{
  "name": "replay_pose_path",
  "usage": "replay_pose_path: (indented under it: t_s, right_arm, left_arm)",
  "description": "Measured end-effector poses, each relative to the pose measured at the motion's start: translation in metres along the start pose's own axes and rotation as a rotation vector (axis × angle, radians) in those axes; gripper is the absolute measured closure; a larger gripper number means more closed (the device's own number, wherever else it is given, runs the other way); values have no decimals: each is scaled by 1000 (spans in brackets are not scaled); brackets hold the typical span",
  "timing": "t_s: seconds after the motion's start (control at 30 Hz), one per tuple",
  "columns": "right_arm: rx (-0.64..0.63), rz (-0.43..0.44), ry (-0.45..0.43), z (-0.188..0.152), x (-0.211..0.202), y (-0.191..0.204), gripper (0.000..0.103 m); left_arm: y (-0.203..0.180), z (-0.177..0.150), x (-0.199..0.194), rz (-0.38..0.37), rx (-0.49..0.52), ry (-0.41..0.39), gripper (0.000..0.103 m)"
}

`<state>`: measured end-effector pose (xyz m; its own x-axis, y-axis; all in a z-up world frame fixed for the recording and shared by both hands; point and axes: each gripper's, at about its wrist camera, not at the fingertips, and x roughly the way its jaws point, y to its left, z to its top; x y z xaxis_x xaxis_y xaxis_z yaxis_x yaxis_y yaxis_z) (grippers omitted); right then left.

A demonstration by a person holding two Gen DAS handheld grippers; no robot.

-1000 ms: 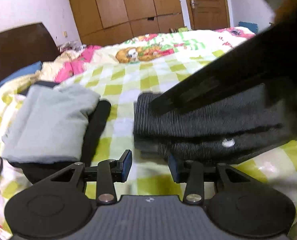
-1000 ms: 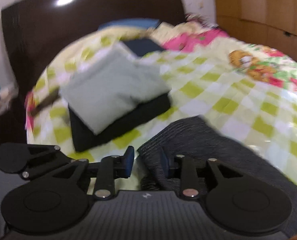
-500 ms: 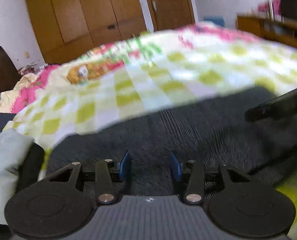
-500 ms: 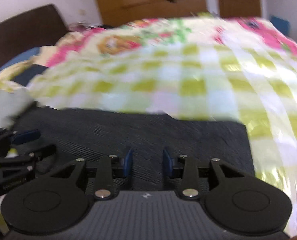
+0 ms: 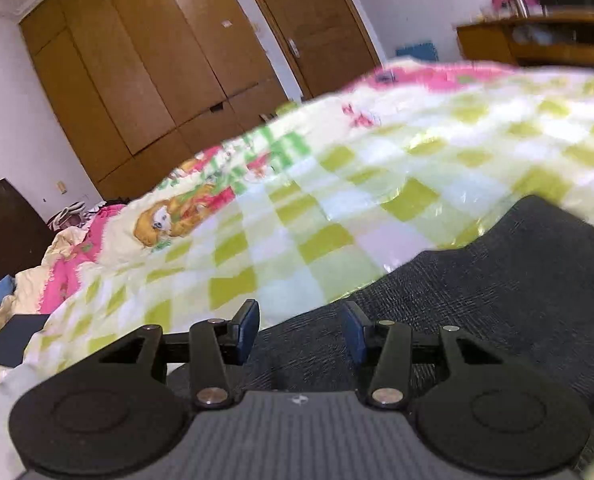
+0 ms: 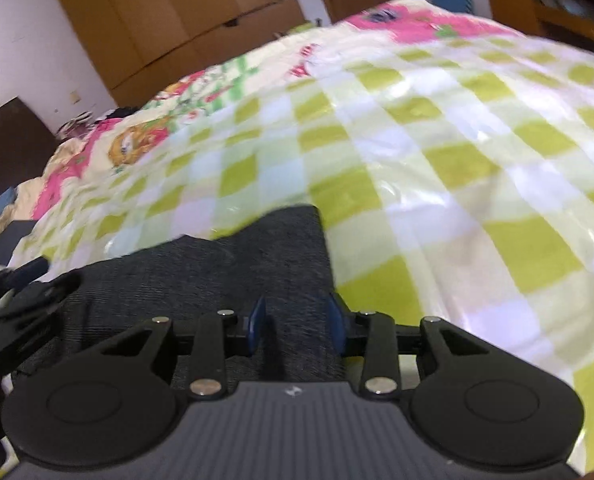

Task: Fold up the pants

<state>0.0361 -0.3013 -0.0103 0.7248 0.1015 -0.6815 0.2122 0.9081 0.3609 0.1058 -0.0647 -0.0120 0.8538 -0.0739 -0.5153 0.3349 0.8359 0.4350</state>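
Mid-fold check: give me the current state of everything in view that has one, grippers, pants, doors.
Left gripper: open, over the pants' edge.
Right gripper: open, cloth between the fingers.
Pants: dark, folded flat on the bedspread.
Wardrobe: doors shut.
Room door: shut.

Bright indoor light, glare on bedspread [image 6: 437,148], motion blur throughout, fisheye bending at edges
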Motion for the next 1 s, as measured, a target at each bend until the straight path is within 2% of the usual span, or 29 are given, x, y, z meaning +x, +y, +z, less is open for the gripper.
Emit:
replay_pose_path:
  t_s: [0.1,0.2,0.27,0.33,0.43,0.53,0.63,0.7,0.8,0.83,0.9,0.97,1.0]
  right_arm:
    - [19,34,41,-2,7,-5,60]
    - [26,66,55,-2,10,-8,58]
    - [43,92,56,0,11,-11,58]
    - [54,110,63,2,13,-15,58]
    - [69,139,81,4,17,-20,57]
    - [93,159,105,6,19,-22,57]
    - [80,180,140,6,18,-21,57]
    - [57,177,159,6,15,-18,63]
    - [122,204,182,6,16,-26,72]
    - [157,209,192,7,17,-30,74]
    - [228,224,208,9,17,-35,85]
    - [244,249,194,12,9,-32,91]
    - [249,254,185,15,5,-30,92]
  left_arm:
    - [-8,-10,20,10,0,92,44]
    - [-12,-20,2,19,44,79,44]
    - [-8,-19,-9,-1,46,60,44]
    - [-3,-12,-7,-31,21,54,44]
    - [-7,-7,12,-26,25,64,44]
    - [-15,-16,10,-4,48,88,44]
    - [-19,-34,-13,6,62,78,44]
    - [-19,-44,-27,1,38,77,44]
    - [-17,-52,-38,-13,-1,76,44]
    - [-16,-52,-39,-15,-3,74,45]
    - [-11,-48,-41,-31,-20,68,45]
    - [0,-40,-43,-51,-82,46,44]
    - [3,-37,-42,-39,-95,17,44]
